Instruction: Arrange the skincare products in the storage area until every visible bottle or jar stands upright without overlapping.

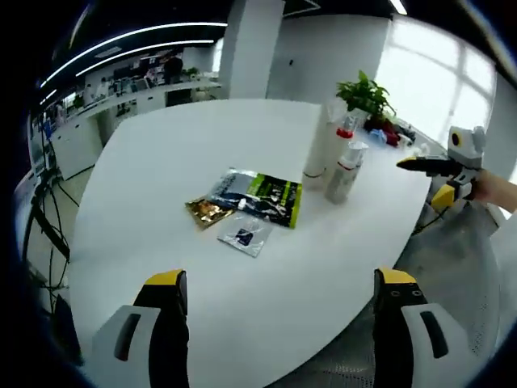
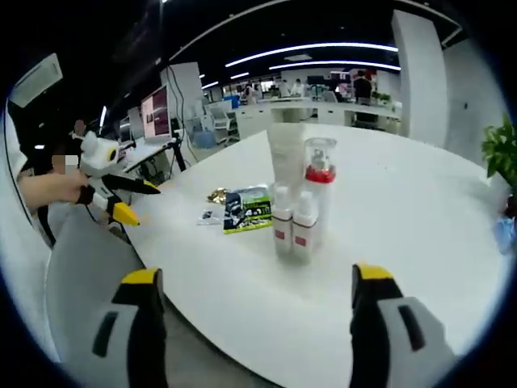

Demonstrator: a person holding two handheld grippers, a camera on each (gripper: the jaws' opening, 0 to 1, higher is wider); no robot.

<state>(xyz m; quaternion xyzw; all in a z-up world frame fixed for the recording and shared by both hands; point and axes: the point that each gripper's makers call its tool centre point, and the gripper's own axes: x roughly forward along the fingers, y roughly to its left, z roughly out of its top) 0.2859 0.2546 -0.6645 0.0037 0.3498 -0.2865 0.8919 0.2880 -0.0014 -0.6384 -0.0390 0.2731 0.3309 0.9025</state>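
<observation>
Together, 4 skincare containers stand upright in a tight cluster on the round white table (image 2: pixel 420 242): a tall white tube (image 2: pixel 284 153), a clear-capped bottle with a red collar (image 2: pixel 320 174), and 2 small white bottles with red labels (image 2: pixel 282 220) (image 2: pixel 304 224) in front, touching or nearly touching one another. Beside them, toward the table's middle, lie flat sachets: a green-and-black packet (image 1: pixel 271 196), a gold packet (image 1: pixel 208 210) and a small clear pouch (image 1: pixel 245 235). A potted green plant (image 1: pixel 365 94) sits near the far edge. Off the table's near edge, the left gripper (image 1: pixel 279 303) hovers with jaws wide apart, holding nothing. Likewise the right gripper (image 2: pixel 254 299) hangs spread and empty beyond the table's rim.
</observation>
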